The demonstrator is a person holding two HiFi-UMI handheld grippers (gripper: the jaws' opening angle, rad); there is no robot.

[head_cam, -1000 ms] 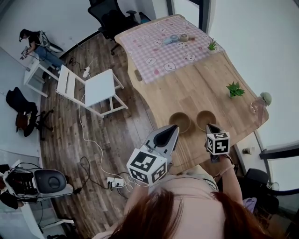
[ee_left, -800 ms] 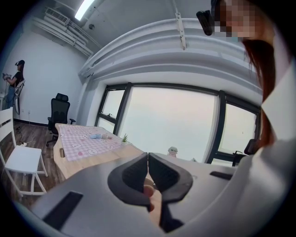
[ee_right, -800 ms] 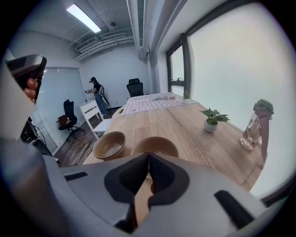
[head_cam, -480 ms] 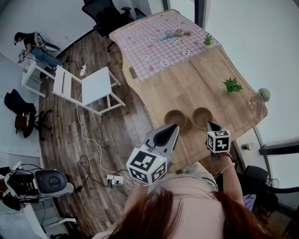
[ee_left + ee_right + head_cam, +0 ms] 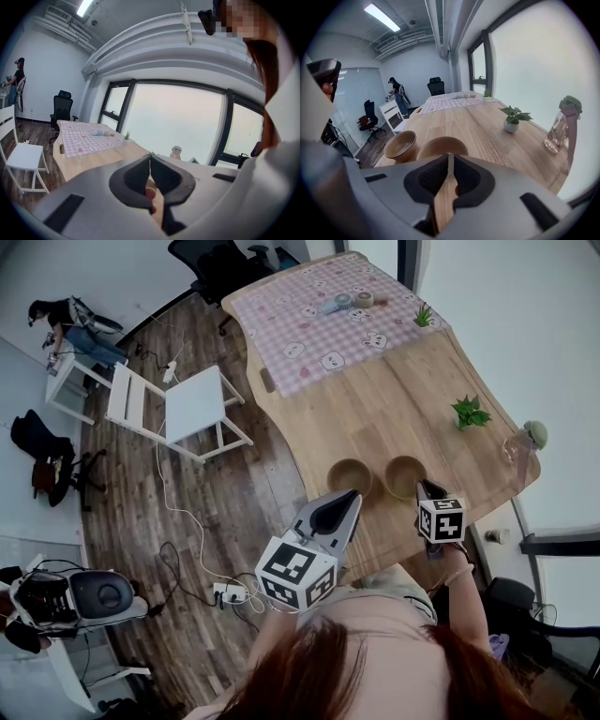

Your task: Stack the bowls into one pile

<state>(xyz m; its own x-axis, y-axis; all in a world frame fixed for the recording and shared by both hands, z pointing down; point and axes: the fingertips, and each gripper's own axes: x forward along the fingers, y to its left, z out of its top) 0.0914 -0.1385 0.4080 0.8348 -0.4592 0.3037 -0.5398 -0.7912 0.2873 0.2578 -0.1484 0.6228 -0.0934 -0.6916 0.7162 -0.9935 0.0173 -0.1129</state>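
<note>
Head view: a left bowl (image 5: 351,477) and a right bowl (image 5: 406,476) sit side by side at the table's (image 5: 394,409) near edge. The left gripper (image 5: 351,496) slopes gently toward 1 bowl, and the right gripper (image 5: 424,487) tilts steeply toward the other.
Left gripper view: jaws clenched, empty.
Right gripper view: jaws have just been opening and stand slightly apart with nothing between them, both bowls just beyond.

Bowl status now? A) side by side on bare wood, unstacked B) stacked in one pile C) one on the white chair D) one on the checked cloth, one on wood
A: one bowl sits beside the second bowl on the bare wood of the table, neither inside the other.
</note>
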